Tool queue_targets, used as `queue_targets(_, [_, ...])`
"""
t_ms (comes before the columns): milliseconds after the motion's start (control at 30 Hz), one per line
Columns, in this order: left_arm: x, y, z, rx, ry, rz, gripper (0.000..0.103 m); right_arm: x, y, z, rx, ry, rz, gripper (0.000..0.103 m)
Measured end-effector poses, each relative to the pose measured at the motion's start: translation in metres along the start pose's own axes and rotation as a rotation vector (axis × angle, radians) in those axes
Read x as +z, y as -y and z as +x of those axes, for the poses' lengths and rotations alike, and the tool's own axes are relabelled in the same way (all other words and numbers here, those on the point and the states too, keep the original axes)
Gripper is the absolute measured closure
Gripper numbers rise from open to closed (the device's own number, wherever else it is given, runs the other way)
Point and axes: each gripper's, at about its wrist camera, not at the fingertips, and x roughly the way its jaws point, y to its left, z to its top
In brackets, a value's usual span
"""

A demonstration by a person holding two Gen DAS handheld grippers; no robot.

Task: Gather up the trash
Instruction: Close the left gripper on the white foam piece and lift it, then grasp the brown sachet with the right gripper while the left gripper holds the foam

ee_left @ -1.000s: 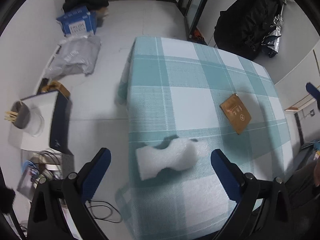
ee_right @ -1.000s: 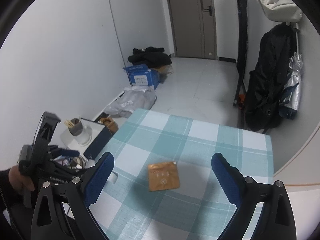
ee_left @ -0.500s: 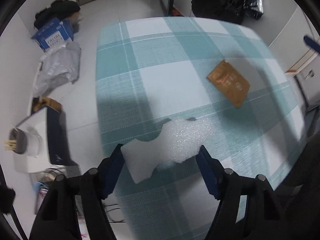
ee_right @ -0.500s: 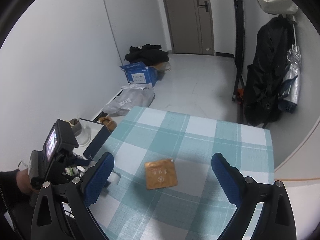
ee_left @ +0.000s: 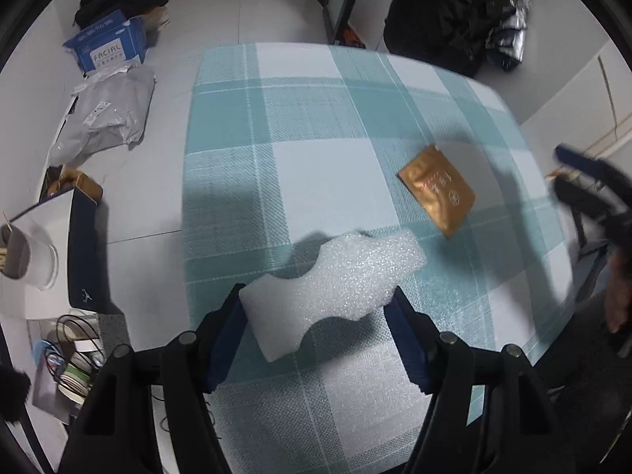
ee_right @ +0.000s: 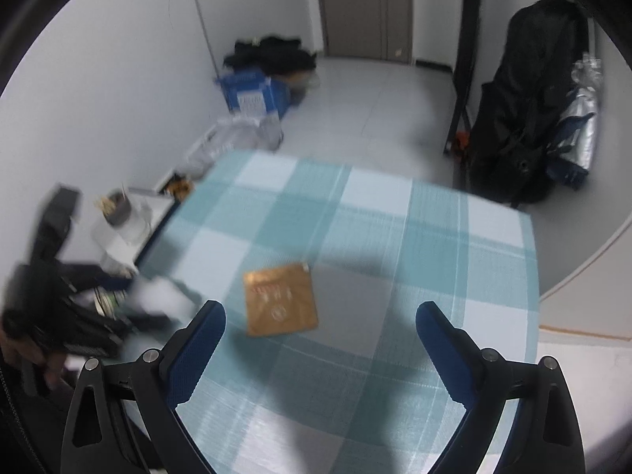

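Left tool [ee_left: 316,316] clamps white foam [ee_left: 335,284] – right tool [ee_right: 320,335] gapes above gold packet [ee_right: 280,304]

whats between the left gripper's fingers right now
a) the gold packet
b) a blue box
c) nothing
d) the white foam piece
d: in the left wrist view the white foam piece sits between the left gripper's blue pads, both pressing on its ends, while the gold packet lies apart on the checked tablecloth.

Right hand-held gripper [ee_right: 320,326] jaws wide apart above gold packet [ee_right: 280,299] on checked tablecloth [ee_right: 434,245].
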Motion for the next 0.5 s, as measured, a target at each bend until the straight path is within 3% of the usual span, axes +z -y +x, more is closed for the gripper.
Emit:
queue_targets(133, [0.001,-0.010,-0.013,-0.058,0.054,-0.064,0.038,-0.003,-0.006,0.026,0.070,-0.044,-0.041,0.007])
queue_targets(367, [0.015,-0.026,-0.025,-0.168,0.141,-0.177,0.038,-0.006,-0.021,0.052,0.091,-0.029,-0.093,0.009])
queue_targets(500, [0.016,-0.024,-0.032,-0.207,0.177,-0.187,0.038,-0.011,-0.034,0.062,0.018,-0.005,-0.146,0.012])
